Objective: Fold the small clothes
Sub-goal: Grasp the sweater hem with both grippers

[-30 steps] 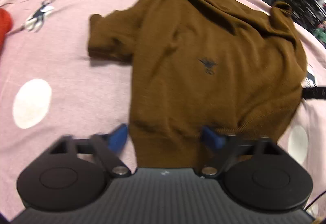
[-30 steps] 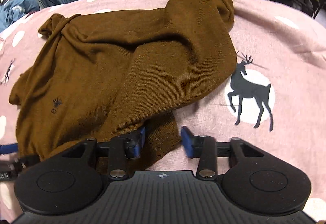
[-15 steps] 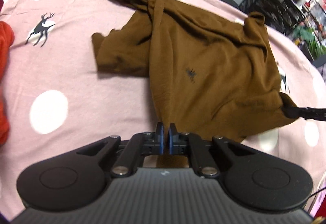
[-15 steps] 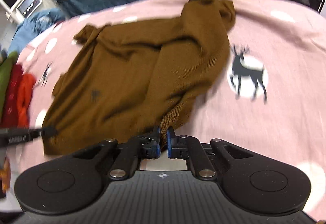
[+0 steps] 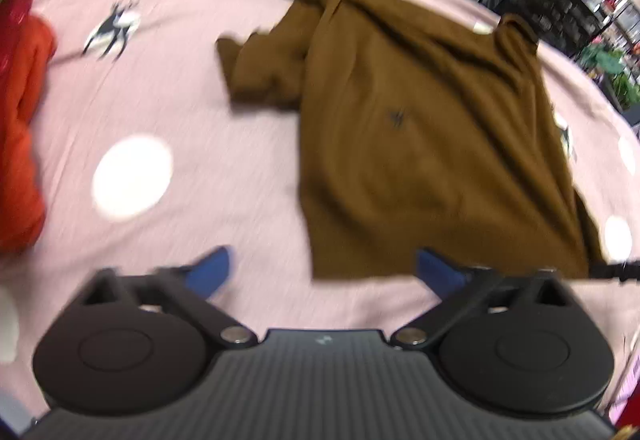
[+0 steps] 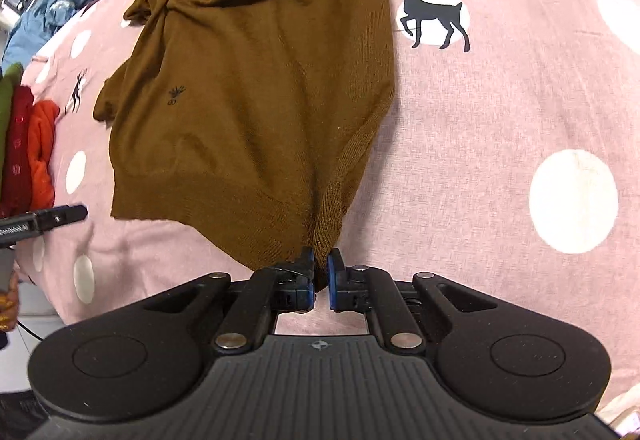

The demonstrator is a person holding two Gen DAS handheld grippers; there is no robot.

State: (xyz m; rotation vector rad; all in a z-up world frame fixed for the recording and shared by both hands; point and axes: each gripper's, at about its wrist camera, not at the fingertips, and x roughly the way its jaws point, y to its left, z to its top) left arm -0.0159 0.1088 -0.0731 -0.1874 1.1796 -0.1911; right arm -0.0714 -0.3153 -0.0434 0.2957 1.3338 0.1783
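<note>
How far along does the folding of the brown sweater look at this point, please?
Early. The brown sweater lies roughly spread, still wrinkled, no fold made. The right claw pinches its hem corner; the left claw is open beside the other corner. Sleeves and body remain to fold.

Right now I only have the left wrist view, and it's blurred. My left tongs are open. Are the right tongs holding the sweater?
Observer: Yes. The right tongs are shut on the sweater, at the ribbed hem corner.
Operator: Is that corner lying on the bedspread?
Observer: No. It is bunched and pulled taut up to the tongs, off the pink bedspread.
Operator: Anything right of the sweater?
Observer: Only a printed deer.
</note>
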